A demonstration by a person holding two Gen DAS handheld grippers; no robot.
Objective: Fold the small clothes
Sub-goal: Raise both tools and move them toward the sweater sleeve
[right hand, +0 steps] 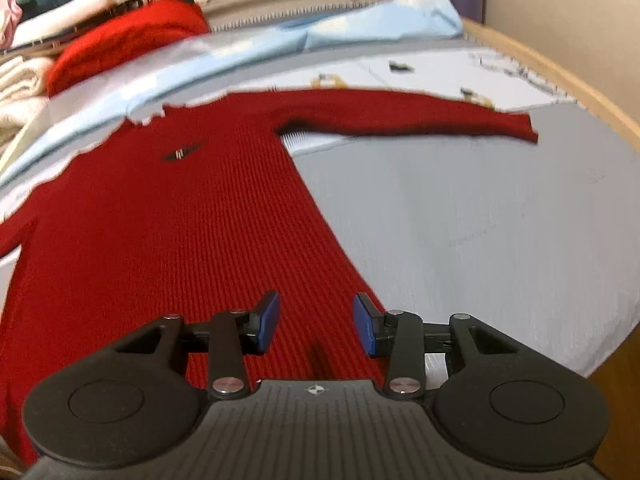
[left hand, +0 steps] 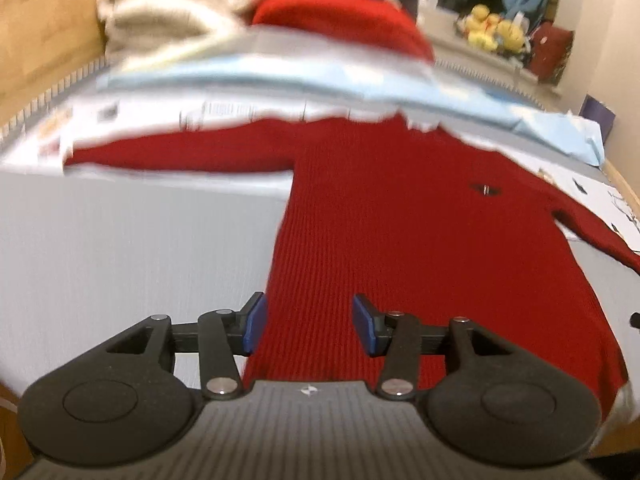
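- Red ribbed sweater (left hand: 400, 240) is laid flat and face up on the grey bench (left hand: 140, 248), with both sleeves spread outward from the body and the hem nearest the two cameras.
- A small dark emblem (right hand: 179, 155) is seen on the chest, just below the neckline; it serves as the landmark for what follows.
- Left sleeve (left hand: 180, 156) is stretched out to one side of the emblem, right sleeve (right hand: 420, 116) to the other; each lies roughly level with it.
- Beyond the emblem, at the far side of the bench, a pale blue cloth (right hand: 320, 32) and a second red garment (right hand: 128, 36) are piled; these are well apart from the hem.
- The left gripper (left hand: 308, 328) is held over the hem's left edge, its fingers (left hand: 254, 324) parted about halfway with nothing between them.
- The right gripper (right hand: 316, 328) is held over the hem's right edge, its fingers (right hand: 268, 322) likewise partly open and empty; the fabric is seen below the gap, not pinched.
- The garment appears spread and ready, so the first fold is judged to be the step in hand.
- For a clean fold, each sleeve is best taken near its cuff and carried across toward the emblem, so that a straight rectangle is left.
- The knit is likely stretchy and heavy; only the top layer should be pinched, and it should be lifted little, so that the body is not dragged out of line.
- Both sides should be folded by the same amount, with the emblem kept central.
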